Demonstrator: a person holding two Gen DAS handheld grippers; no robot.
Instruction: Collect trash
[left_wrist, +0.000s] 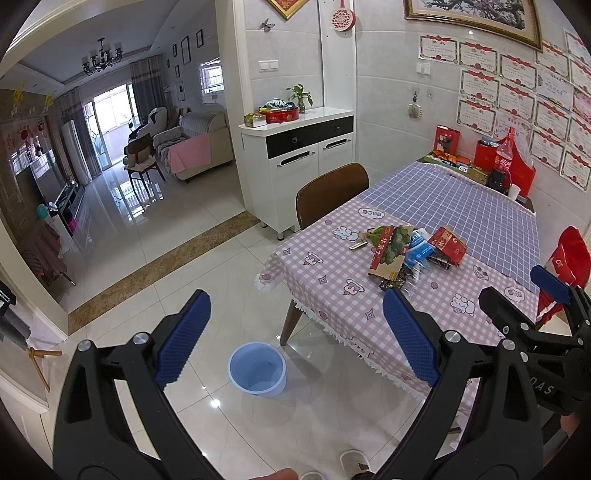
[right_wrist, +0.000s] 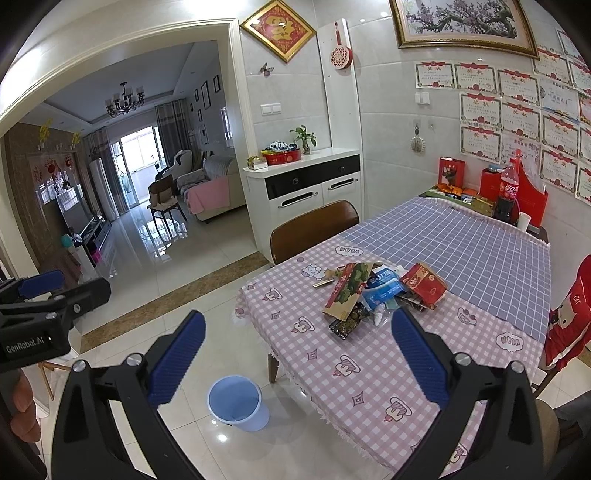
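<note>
left hand-held gripper (left_wrist: 297, 334): fingers spread wide, nothing between them, hanging over the floor short of the table edge. Aimed so both the bin and the trash sit in its view.
bin: light-blue plastic waste bin (left_wrist: 257, 368) upright on the tiled floor just beside the near-left table corner, looks empty. My read: parked there so stuff lifted off the edge has a short drop.
chair: brown chair (left_wrist: 331, 194) tucked in at the far-left side of the table, clear of the bin path.
surface (left_wrist: 332, 291): pink-checked cloth near, blue-checked cloth beyond.
trash pile (left_wrist: 412, 253): one loose heap near the middle of the pink cloth. Green-and-red printed carton (right_wrist: 349, 290) leaning on top at left, blue-white wrapper (right_wrist: 384, 286) in the middle, red box (right_wrist: 423, 284) at right, dark foil packet (right_wrist: 347, 323) at the near edge (contents unreadable).
right hand-held gripper (right_wrist: 297, 352): fingers likewise apart and empty, above the near table corner, pointed toward the pile.
status: nothing gripped, so I judge the collecting hasn't started.
next: dark packet and carton look the easiest first grabs; overlapping pieces may drag neighbours.
</note>
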